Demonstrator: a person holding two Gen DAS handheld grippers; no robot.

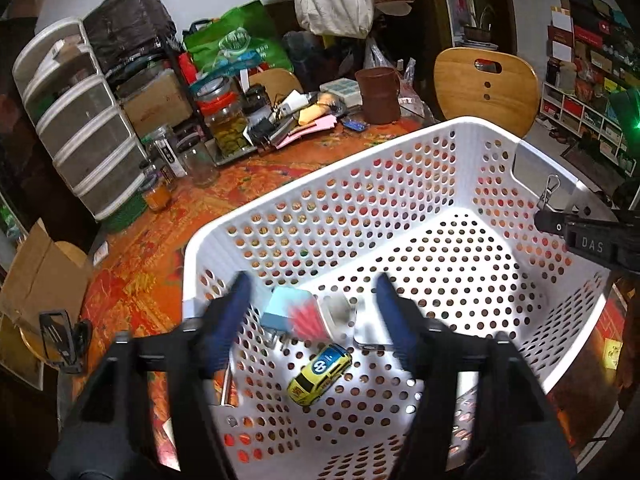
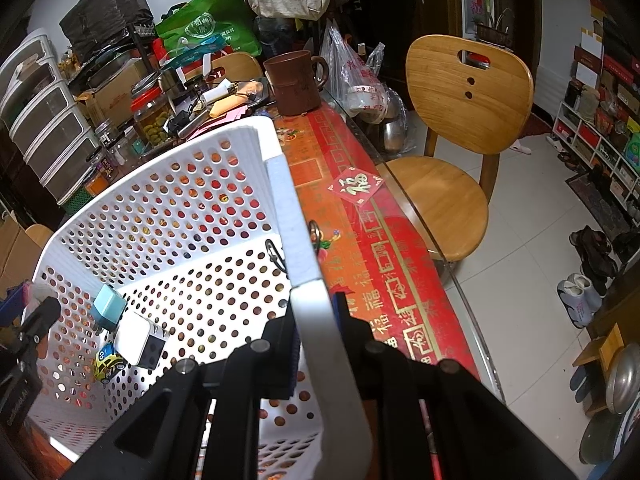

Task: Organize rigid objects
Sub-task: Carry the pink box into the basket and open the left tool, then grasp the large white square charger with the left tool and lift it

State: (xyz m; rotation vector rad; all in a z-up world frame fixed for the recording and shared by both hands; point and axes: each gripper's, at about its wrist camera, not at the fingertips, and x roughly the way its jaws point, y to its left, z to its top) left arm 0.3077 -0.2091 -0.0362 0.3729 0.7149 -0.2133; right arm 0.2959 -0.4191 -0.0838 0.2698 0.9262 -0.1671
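Both tongs are at the white perforated basket (image 1: 400, 168). Left gripper (image 1: 314, 312) hangs over the basket's inside with its blue fingers (image 1: 236, 308) spread apart and grasping nothing; a blurred pink and grey object (image 1: 320, 314) shows between them. Right gripper (image 2: 320, 332) is clenched on the basket's rim, one finger inside the wall and one outside. On the basket's floor lie a yellow toy car (image 1: 320, 374), a light blue plug (image 2: 107, 307) and a white cube charger (image 2: 140, 338), close together. A metal clip (image 1: 548, 192) sits on the basket's rim.
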